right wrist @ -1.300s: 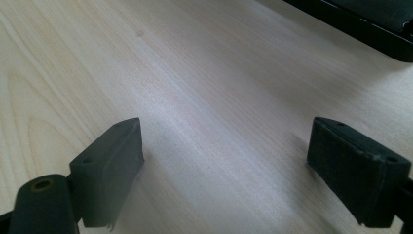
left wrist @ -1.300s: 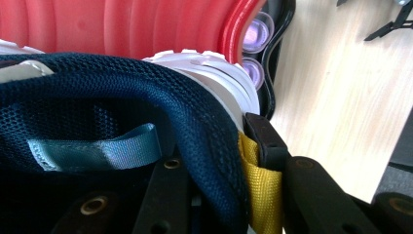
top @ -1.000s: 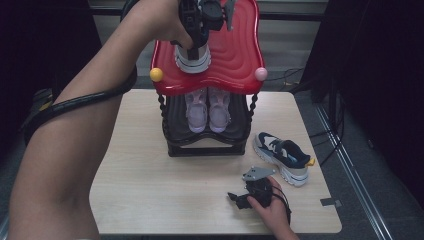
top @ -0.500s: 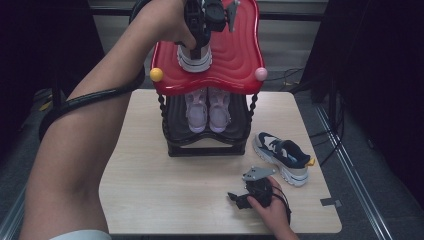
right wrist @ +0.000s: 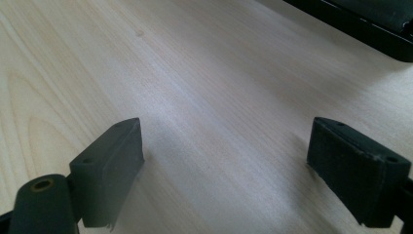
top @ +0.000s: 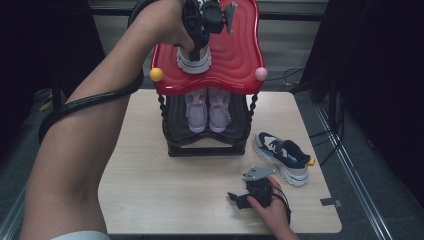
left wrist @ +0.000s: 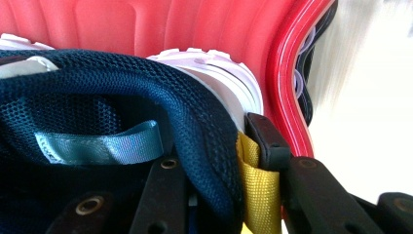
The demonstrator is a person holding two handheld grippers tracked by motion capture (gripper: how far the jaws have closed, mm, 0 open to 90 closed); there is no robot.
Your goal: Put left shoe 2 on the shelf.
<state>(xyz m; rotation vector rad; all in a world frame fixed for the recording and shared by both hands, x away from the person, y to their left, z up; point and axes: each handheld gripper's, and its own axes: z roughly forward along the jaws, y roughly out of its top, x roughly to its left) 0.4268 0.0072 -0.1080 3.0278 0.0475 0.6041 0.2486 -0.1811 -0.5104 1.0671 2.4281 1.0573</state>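
The left gripper (top: pixel 196 36) is clamping the navy heel collar of a sneaker (top: pixel 194 59), one jaw inside the shoe and one against its yellow pull tab (left wrist: pixel 257 185); the sneaker is sitting directly beneath it on the red top shelf (top: pixel 235 55). The right gripper (top: pixel 239 199) is resting on the wooden table (top: pixel 150 185), jaws spread wide and gripping nothing, with its matching sneaker (top: pixel 283 156) lying just beside it.

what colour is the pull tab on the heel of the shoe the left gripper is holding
Yellow heel tab, best seen in the left gripper view.

High view above the table (top: pixel 150 190) looking forward and down, gripper views close, sharing red shelf (top: pixel 235 60).
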